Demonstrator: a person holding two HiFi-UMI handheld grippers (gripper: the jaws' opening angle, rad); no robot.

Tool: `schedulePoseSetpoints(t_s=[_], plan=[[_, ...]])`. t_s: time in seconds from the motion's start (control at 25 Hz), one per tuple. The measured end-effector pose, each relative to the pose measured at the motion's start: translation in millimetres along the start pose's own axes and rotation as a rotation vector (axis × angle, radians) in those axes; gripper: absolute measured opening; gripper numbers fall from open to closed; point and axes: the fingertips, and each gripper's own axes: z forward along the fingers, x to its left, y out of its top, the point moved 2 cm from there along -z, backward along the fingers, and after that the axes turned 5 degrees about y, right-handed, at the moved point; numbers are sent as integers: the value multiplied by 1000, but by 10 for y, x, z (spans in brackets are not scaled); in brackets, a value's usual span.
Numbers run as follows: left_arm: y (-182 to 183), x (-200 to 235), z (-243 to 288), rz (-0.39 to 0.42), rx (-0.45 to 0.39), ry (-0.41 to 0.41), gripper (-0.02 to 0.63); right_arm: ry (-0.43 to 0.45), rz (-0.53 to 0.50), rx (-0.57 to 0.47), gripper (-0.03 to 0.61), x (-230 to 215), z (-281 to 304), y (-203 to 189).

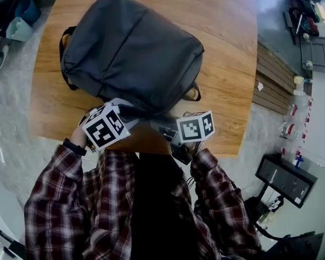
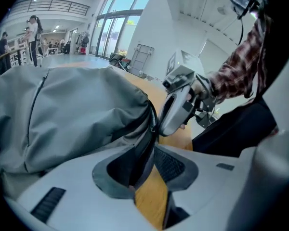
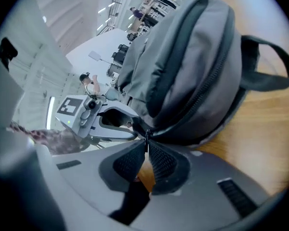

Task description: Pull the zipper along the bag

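A grey backpack (image 1: 132,50) lies flat on a round wooden table (image 1: 227,47). Both grippers sit at its near edge, close together. In the left gripper view, my left gripper (image 2: 151,150) is closed over a dark fold of the bag's edge (image 2: 142,148), which fills the space at the jaw tips. My right gripper (image 3: 145,146) is shut on the small zipper pull (image 3: 145,137) at the near end of the zipper track (image 3: 207,85). The left gripper view shows the right gripper (image 2: 156,129) just beyond the fold. The right gripper view shows the left gripper (image 3: 134,128) beside the pull.
Black straps (image 3: 269,66) stick out from the bag onto the wood. The table's near edge runs just under my hands. A black box (image 1: 284,177) stands on the floor to the right. People (image 2: 33,32) stand far off in the hall.
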Motion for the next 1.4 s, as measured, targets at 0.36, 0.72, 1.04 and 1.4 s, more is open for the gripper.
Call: schedulePoseSetpoints(t_s=[0.36,0.72,1.04,1.4], plan=[[119,-175,169,196,52,55,119,-274,-119,61,34,-106,67,51],[29,-127,180,292,28,189,89,-106,9,-33,9,58,4,-33],[-17,-95,154,226,-17,203,89,-116,-97,110,11,-61,-298,-1],[-43,-10,110,172,-38,191,91,-109,-112,101,18,-332,-787,157]])
